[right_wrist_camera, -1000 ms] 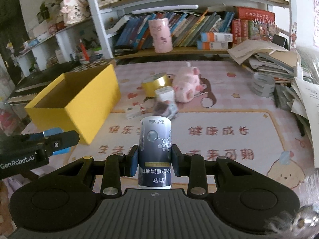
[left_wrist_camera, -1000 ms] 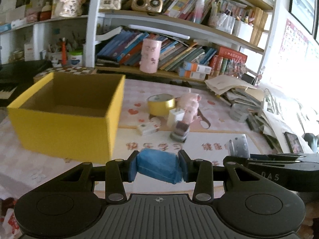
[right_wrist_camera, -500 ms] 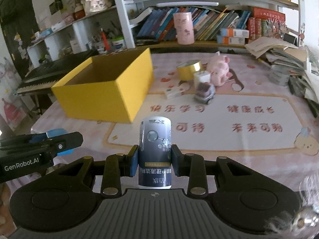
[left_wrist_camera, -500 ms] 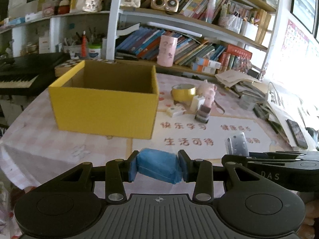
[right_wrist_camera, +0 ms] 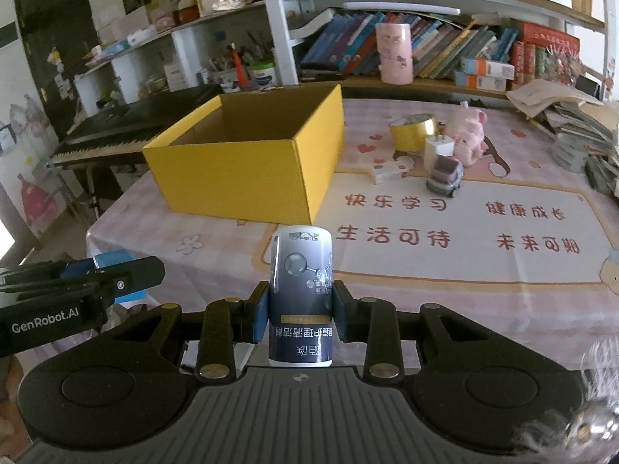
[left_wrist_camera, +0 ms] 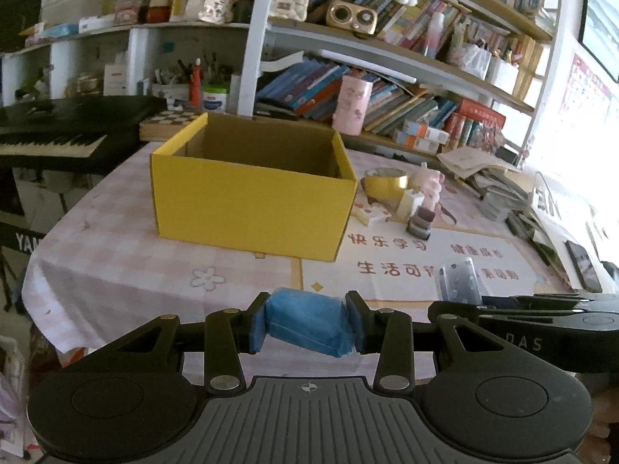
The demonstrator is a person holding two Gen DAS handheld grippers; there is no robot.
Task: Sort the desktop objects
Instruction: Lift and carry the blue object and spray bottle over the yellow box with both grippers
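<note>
**Both grippers loaded, box ahead**

The left gripper (left_wrist_camera: pixel 308 326) is closed on a blue packet (left_wrist_camera: pixel 307 326), pinched end to end so that it lies crosswise between the jaws. Its soft wrapper bulges a little past the pads, which suggests a squashy thing; a grip across its length probably keeps it from folding or slipping out.

The right gripper (right_wrist_camera: pixel 301 311) is clamped on a small dark bottle (right_wrist_camera: pixel 301 290) with printed text. The pads press on its middle from either side, and the bottle stands up between them with its top rising past the fingertips. Held at the waist like this, it should be easy to let drop straight down.

The yellow box (right_wrist_camera: pixel 247 162) sits ahead of both sets of jaws, open at the top and, as far as can be seen, with nothing inside. From the left jaws it lies straight ahead and slightly left; from the right jaws it lies ahead and to the left. It is well apart from both. It is likely the place for the sorted things, so each load must be carried forward and over its near wall before release.

Beyond the right jaws, ahead and to the right, more things wait on the table (right_wrist_camera: pixel 216 255): a tape roll (right_wrist_camera: pixel 413 131), a pink pig (right_wrist_camera: pixel 470 135), a toy car (right_wrist_camera: pixel 445 176) and a white charger (right_wrist_camera: pixel 439 152), clustered close together beside the box.

The left gripper shows at the left edge of the right view, level with the right one.
</note>
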